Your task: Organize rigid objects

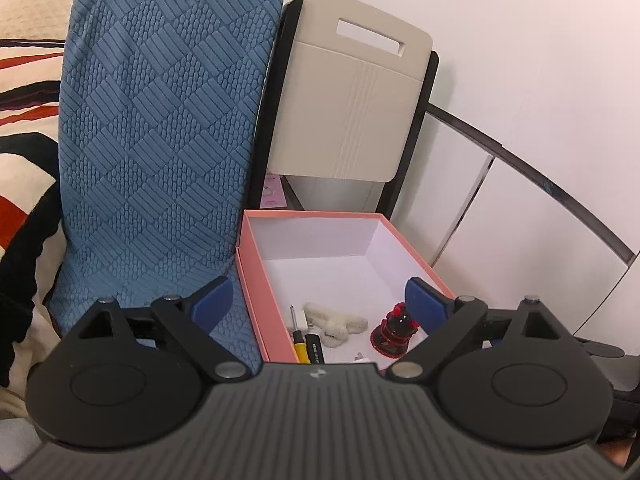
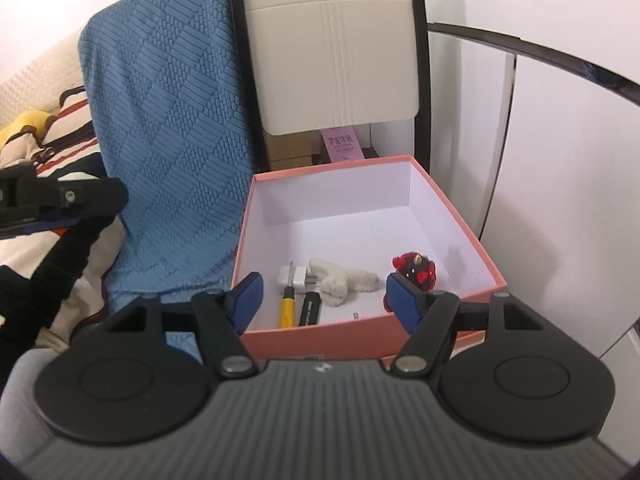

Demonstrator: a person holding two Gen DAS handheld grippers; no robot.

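Note:
A pink box (image 1: 252, 292) (image 2: 244, 240) with a white inside holds a yellow-handled screwdriver (image 1: 298, 340) (image 2: 286, 308), a black tool (image 1: 315, 347) (image 2: 311, 307), a white plug (image 2: 294, 276), a fluffy white clip (image 1: 336, 322) (image 2: 340, 280) and a red-and-black figure (image 1: 394, 330) (image 2: 414, 270). My left gripper (image 1: 319, 304) is open and empty, above the box's near end. My right gripper (image 2: 324, 300) is open and empty, at the box's near wall. The left gripper also shows at the left edge of the right wrist view (image 2: 60, 204).
A blue textured cushion (image 1: 160, 140) (image 2: 172, 152) leans left of the box. A beige chair back (image 1: 352, 100) (image 2: 336, 48) stands behind it. A striped blanket (image 1: 24, 120) (image 2: 48, 152) lies at the left. White cabinet panels (image 1: 520, 160) are at the right.

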